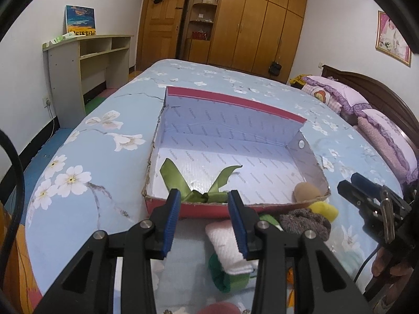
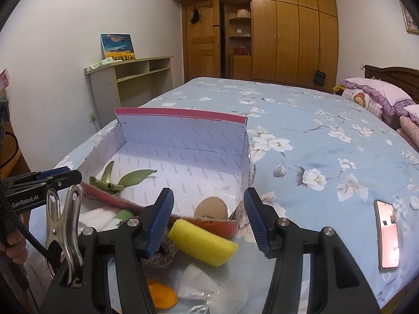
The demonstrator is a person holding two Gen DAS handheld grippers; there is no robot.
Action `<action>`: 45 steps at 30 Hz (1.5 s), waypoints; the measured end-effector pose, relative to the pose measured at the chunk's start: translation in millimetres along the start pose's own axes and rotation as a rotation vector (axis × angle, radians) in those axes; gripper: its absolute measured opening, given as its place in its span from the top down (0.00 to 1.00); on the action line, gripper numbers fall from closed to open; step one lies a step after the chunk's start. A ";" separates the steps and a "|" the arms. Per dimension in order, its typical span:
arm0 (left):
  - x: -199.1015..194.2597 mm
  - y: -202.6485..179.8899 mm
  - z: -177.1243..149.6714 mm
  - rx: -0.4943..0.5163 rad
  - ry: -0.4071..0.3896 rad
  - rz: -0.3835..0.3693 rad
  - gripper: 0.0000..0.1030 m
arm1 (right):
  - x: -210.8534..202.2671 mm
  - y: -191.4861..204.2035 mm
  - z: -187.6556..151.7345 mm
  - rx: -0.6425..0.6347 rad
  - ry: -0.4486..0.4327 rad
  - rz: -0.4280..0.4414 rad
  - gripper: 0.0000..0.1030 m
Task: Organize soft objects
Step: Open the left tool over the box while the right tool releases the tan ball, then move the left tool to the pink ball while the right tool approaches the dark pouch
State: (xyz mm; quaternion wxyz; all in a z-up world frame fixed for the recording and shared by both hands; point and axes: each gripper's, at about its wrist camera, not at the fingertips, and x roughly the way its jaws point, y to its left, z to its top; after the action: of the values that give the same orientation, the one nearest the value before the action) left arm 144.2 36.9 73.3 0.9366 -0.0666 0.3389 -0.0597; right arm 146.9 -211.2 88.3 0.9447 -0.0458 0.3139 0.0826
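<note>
Bed with blue floral sheet [image 2: 301, 110], open red cardboard box [image 2: 183, 136], yellow sponge [image 2: 203, 244], grey scrubber [image 1: 305, 222], folded white cloth [image 1: 227, 246], phone [image 2: 388, 236], pink pillows [image 1: 340, 96]

orange item [image 2: 159, 294] half hidden by fingers [image 2: 160, 221], pink object [image 1: 218, 308] cropped

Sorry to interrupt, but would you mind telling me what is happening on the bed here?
A person holds a tool in each hand over a shoebox on the bed, sorting soft things into it. A green ribbon and a tan puff already lie inside. Both the left tool and right tool are open and empty. The yellow sponge, grey scrubber and white cloth wait outside.
</note>
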 end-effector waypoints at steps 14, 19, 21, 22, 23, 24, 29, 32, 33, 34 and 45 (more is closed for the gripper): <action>-34.3 7.2 -21.6 -0.016 -0.012 -0.003 0.62 | -36.4 8.3 -24.4 0.022 -0.002 0.003 0.45; -46.9 8.3 -30.8 -0.024 -0.013 -0.009 0.62 | -49.2 11.6 -36.3 0.030 0.008 0.000 0.45; -51.7 7.8 -36.0 -0.027 -0.013 -0.014 0.62 | -53.7 12.1 -40.5 0.034 0.015 0.000 0.45; -53.0 7.4 -37.8 -0.027 -0.012 -0.016 0.62 | -57.7 12.7 -43.6 0.036 0.017 0.000 0.45; -54.5 7.2 -40.5 -0.026 -0.011 -0.019 0.61 | -60.1 12.6 -45.7 0.036 0.017 -0.001 0.45; -55.6 7.1 -42.9 -0.025 -0.007 -0.021 0.61 | -63.4 13.4 -48.6 0.034 0.018 -0.004 0.45; -58.2 4.7 -56.5 -0.018 0.019 -0.033 0.60 | -73.2 15.1 -61.7 0.033 0.034 -0.007 0.45; -59.9 1.9 -64.3 -0.014 0.032 -0.040 0.60 | -76.8 14.0 -70.1 0.036 0.049 -0.008 0.45; -60.2 1.5 -65.9 -0.012 0.036 -0.043 0.60 | -78.5 13.1 -73.8 0.040 0.056 -0.008 0.45; -60.7 0.2 -68.7 -0.007 0.041 -0.046 0.60 | -80.4 12.8 -77.2 0.043 0.061 -0.008 0.45; -51.8 -12.2 -91.0 0.032 0.109 -0.077 0.60 | -98.7 12.3 -103.0 0.030 0.122 -0.012 0.45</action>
State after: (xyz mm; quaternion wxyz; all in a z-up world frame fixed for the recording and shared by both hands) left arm 45.4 25.3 38.5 0.9147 -0.0614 0.3855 -0.1048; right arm 6.4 -225.9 64.9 0.9249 -0.0384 0.3720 0.0690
